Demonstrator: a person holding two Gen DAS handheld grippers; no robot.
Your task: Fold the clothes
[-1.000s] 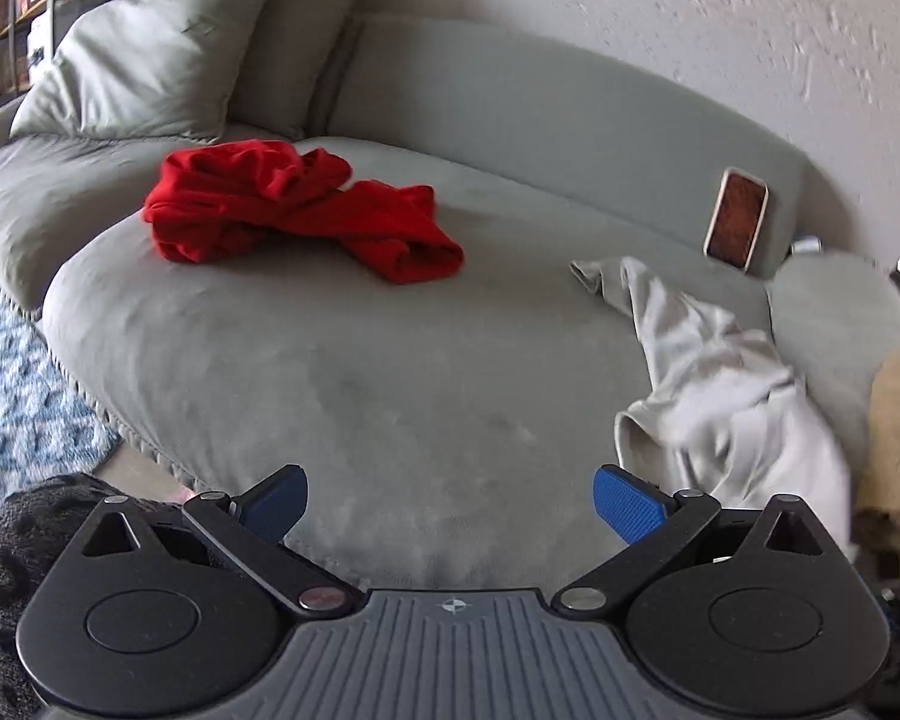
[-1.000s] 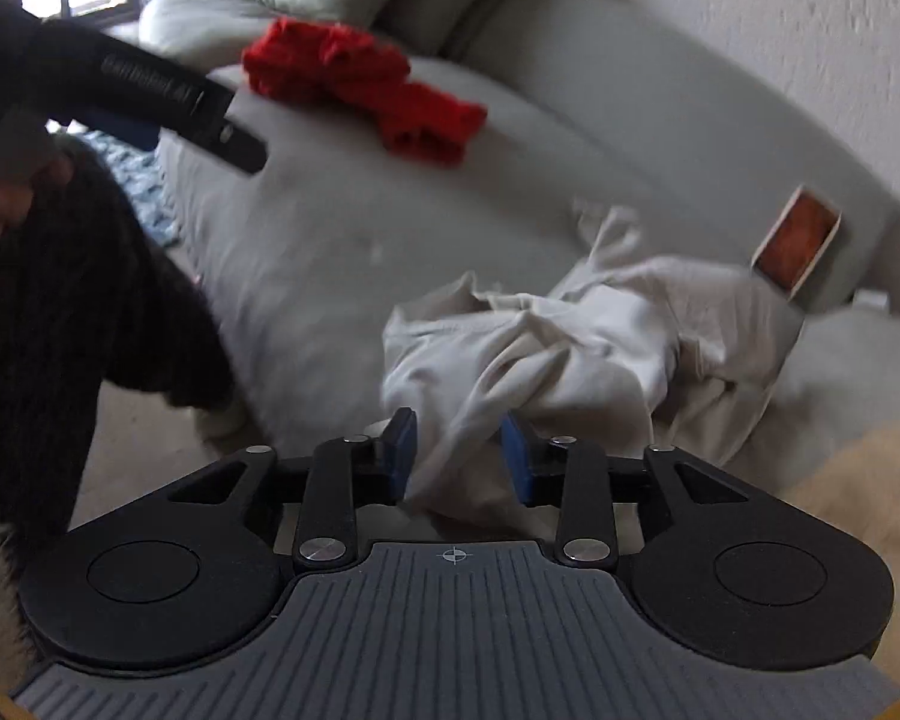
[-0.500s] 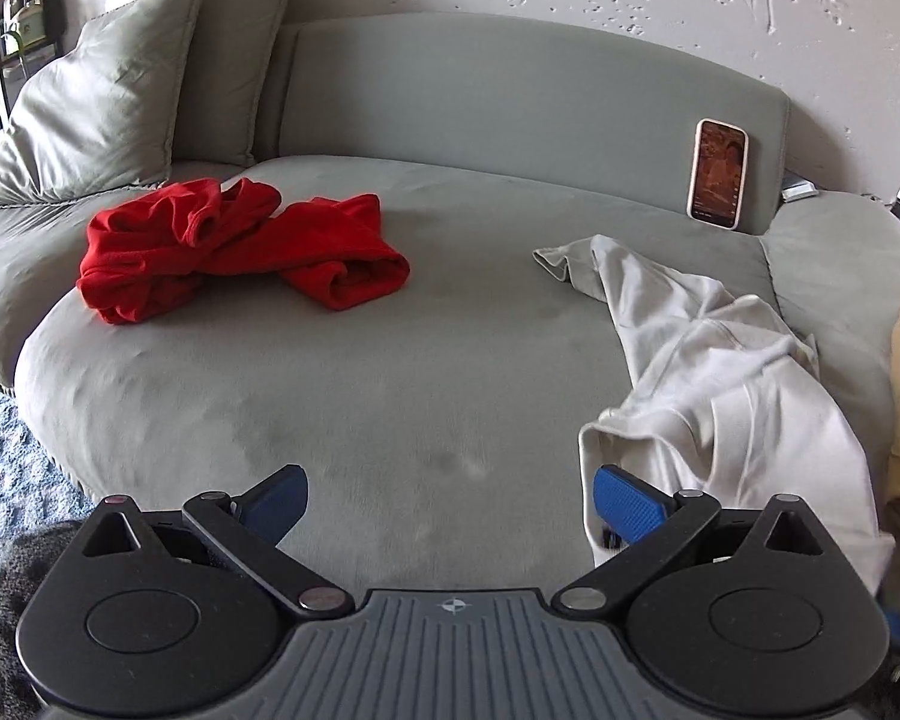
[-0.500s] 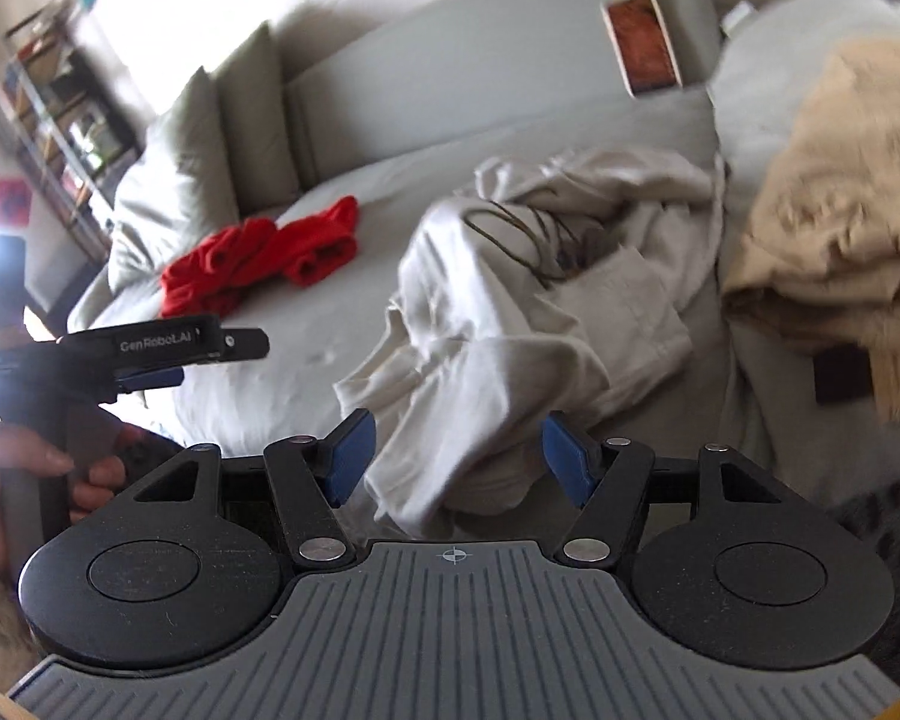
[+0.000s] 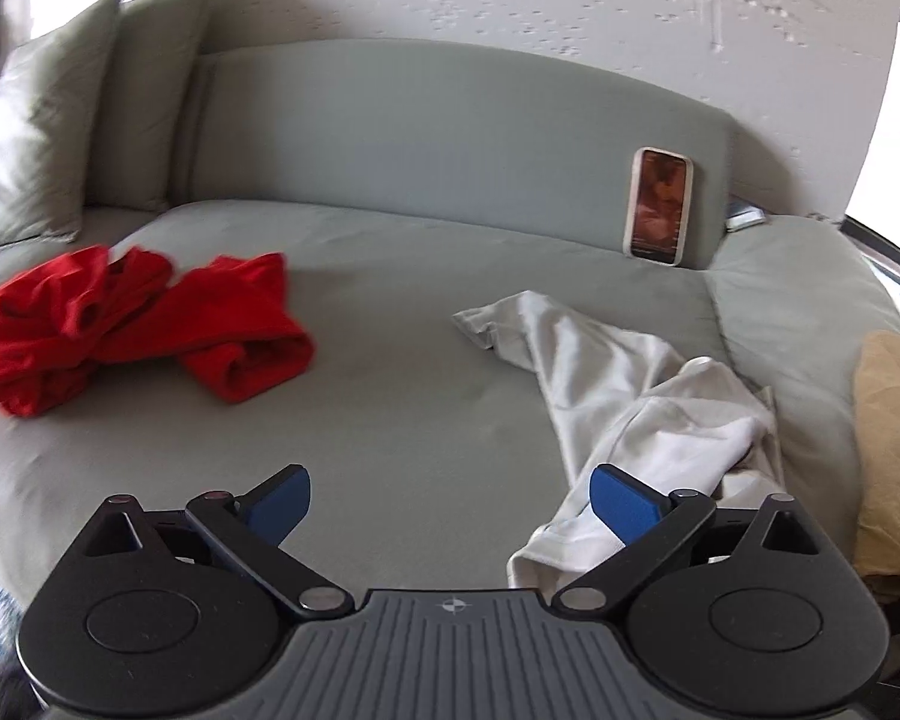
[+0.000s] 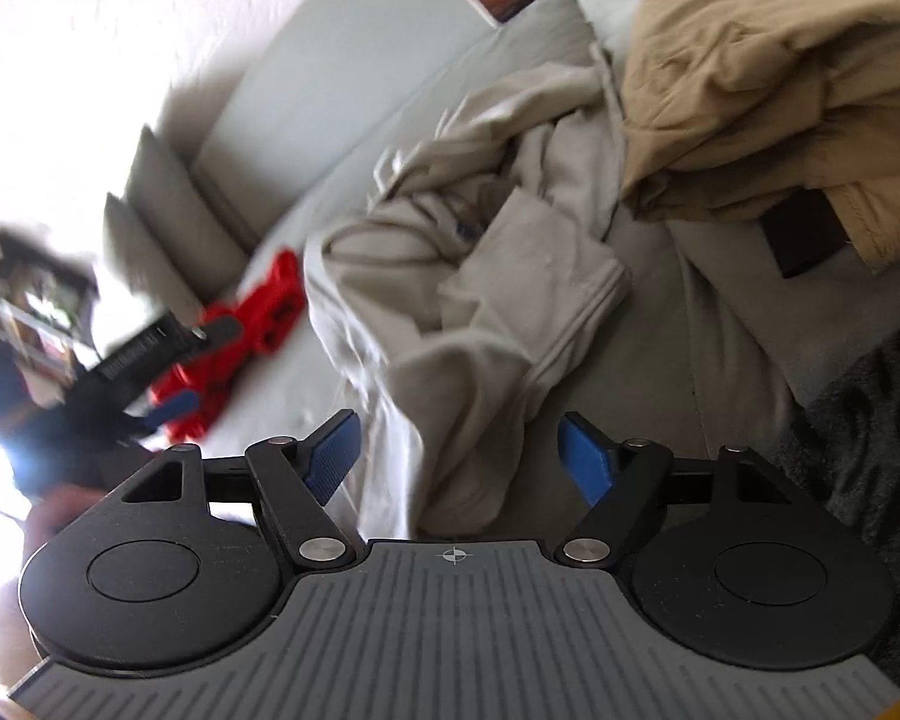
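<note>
Setting: a rounded grey-green sofa (image 5: 390,372) against a rough white wall, two cushions (image 5: 48,138) at its left end.
White garment: a crumpled off-white garment (image 5: 618,384) lies on the right part of the seat — one end stretched toward the backrest, the bulk bunched near the front edge.
Red garment: a rumpled red garment (image 5: 132,324) sits on the left of the seat, well apart from the white one.
Tan garment: a heap of tan cloth (image 6: 768,78) lies just beside the white garment, on its right.
Phone: a phone (image 5: 659,205) leans upright against the backrest.
Left gripper: the left gripper (image 5: 450,501) hovers over the front edge, jaws spread wide, empty — its right finger in front of the white cloth.
Right gripper: the right gripper (image 6: 457,459) has jaws spread wide, the white fabric's edge between them, unpinched.
</note>
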